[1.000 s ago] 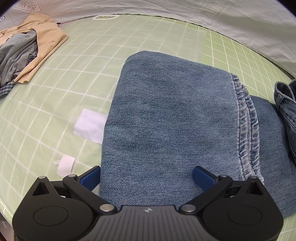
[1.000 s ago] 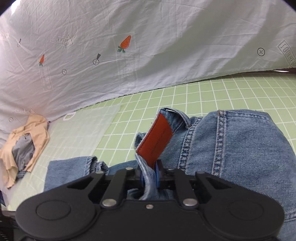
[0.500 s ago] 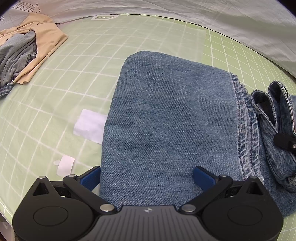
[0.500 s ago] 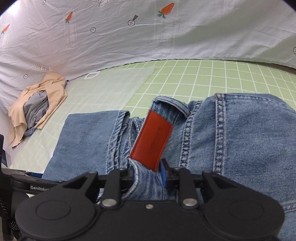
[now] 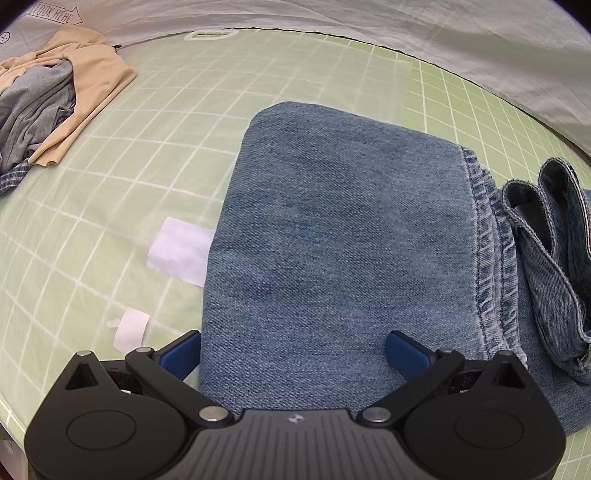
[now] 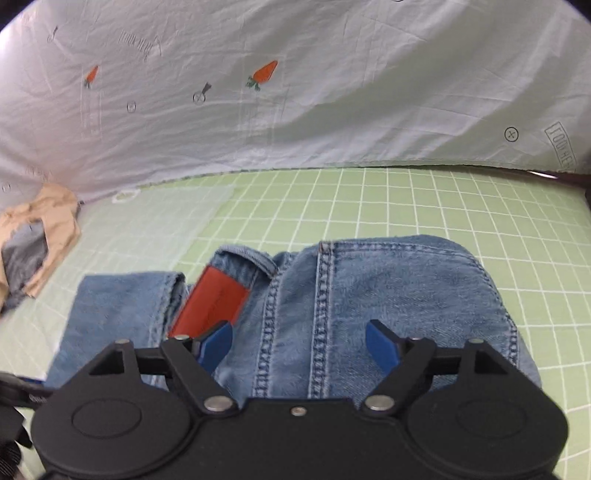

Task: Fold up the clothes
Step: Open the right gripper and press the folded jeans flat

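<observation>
While blurred, jeans seemingly lie under wide-spread right fingers.

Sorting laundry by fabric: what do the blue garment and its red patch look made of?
The jeans look like mid-weight cotton denim: visible twill weave, faded blue wash, pale double stitching. The red patch at the waistband looks like smooth leather or faux leather with a matte finish; which one cannot be told.

A green mat with a white grid covers the surface, backed by a white sheet printed with small carrots — and the words "LOOK HERE". Two white paper scraps lie on the mat — one larger, one small.
</observation>
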`<state>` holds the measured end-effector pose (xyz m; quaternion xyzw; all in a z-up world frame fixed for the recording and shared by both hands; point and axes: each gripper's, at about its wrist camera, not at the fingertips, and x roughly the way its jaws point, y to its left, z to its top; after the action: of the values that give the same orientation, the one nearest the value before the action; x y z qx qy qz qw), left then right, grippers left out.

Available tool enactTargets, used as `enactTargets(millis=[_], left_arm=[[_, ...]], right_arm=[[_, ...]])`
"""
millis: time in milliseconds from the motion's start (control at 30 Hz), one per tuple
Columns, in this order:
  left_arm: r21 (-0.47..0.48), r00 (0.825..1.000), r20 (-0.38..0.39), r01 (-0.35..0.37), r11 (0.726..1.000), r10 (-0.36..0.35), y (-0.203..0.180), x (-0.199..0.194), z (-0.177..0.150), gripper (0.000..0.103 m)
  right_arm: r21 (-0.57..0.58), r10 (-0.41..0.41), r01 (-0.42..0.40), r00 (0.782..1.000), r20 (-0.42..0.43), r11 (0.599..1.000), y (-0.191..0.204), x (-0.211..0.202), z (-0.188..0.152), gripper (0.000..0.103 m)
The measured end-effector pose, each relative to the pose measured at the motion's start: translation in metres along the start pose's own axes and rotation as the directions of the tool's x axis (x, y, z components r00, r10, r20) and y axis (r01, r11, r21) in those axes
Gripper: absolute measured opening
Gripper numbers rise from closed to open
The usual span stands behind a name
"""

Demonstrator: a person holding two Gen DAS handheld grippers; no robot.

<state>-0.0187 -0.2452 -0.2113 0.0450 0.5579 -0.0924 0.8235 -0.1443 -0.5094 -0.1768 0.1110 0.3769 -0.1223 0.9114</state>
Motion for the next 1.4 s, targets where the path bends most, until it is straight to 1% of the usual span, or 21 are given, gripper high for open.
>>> enactTargets(millis=[67,167,200,267,367,467,600,733,900,1000,1133,1200,1300,1333,1367,1400], left_arm=[[0.0,1.0,0.001,0.001,1.0,-0.001,0.0,0.0,-0.001,0.103],[-0.012,1.0,-0.003,0.005,1.0,-0.005,0.004,0.0,-0.002,0.103],[-0.024,1.0,-0.001,0.007,1.0,-0.007,0.006,-0.003,-0.005,0.103],[-0.048,1.0,0.008,0.007,0.999,-0.007,0.01,-0.008,-0.011,0.103],[-0.077,0.999,0.036,-0.007,0.997,0.01,0.015,-0.021,-0.027,0.103],[-0.093,0.998,0.044,-0.031,0.995,0.035,0.019,-0.029,-0.039,0.103],[-0.098,0.998,0.042,-0.046,0.994,0.05,0.022,-0.035,-0.042,0.103],[-0.086,0.997,0.048,-0.056,0.995,0.06,0.025,-0.037,-0.038,0.103],[-0.058,0.998,0.052,-0.034,0.998,0.037,0.033,-0.032,-0.029,0.103],[-0.037,0.998,0.057,-0.017,0.999,0.019,0.039,-0.028,-0.021,0.103],[-0.004,0.997,0.053,0.049,0.999,-0.049,0.045,-0.018,-0.01,0.101],[0.023,0.996,0.04,0.082,0.996,-0.083,0.043,-0.013,-0.006,0.096],[0.063,0.992,0.04,0.116,0.991,-0.118,0.037,-0.011,-0.003,0.084],[0.076,0.991,0.042,0.125,0.989,-0.129,0.035,-0.011,-0.002,0.077],[0.092,0.989,0.045,0.136,0.986,-0.141,0.033,-0.01,-0.002,0.067],[0.111,0.987,0.048,0.146,0.983,-0.152,0.031,-0.011,-0.001,0.062]], right_arm=[[-0.065,-0.009,0.005,0.998,-0.057,0.998,0.012,0.013,-0.014,0.087],[-0.12,-0.044,0.033,0.995,-0.092,0.992,0.025,0.023,-0.025,0.088],[-0.135,-0.052,0.04,0.995,-0.089,0.99,0.026,0.023,-0.025,0.088],[-0.125,-0.049,0.037,0.994,-0.094,0.991,0.025,0.024,-0.025,0.089],[-0.121,-0.036,0.026,0.996,-0.08,0.992,0.021,0.024,-0.027,0.09],[-0.128,-0.035,0.026,0.997,-0.068,0.991,0.021,0.023,-0.029,0.09],[-0.12,-0.04,0.033,0.997,-0.058,0.992,0.021,0.023,-0.03,0.091],[-0.111,-0.053,0.047,0.997,-0.05,0.993,0.022,0.021,-0.032,0.091],[-0.102,-0.098,0.092,0.994,-0.048,0.99,0.028,0.02,-0.034,0.092],[-0.099,-0.136,0.131,0.99,-0.046,0.986,0.032,0.021,-0.035,0.095],[-0.082,-0.181,0.177,0.983,-0.042,0.981,0.036,0.023,-0.035,0.1],[-0.077,-0.2,0.196,0.979,-0.039,0.978,0.038,0.024,-0.037,0.101],[-0.071,-0.219,0.215,0.974,-0.053,0.974,0.038,0.025,-0.034,0.102],[-0.065,-0.225,0.221,0.972,-0.065,0.973,0.038,0.025,-0.032,0.102],[-0.057,-0.234,0.231,0.969,-0.073,0.971,0.037,0.023,-0.03,0.102],[-0.054,-0.253,0.25,0.965,-0.066,0.967,0.038,0.018,-0.029,0.102]])
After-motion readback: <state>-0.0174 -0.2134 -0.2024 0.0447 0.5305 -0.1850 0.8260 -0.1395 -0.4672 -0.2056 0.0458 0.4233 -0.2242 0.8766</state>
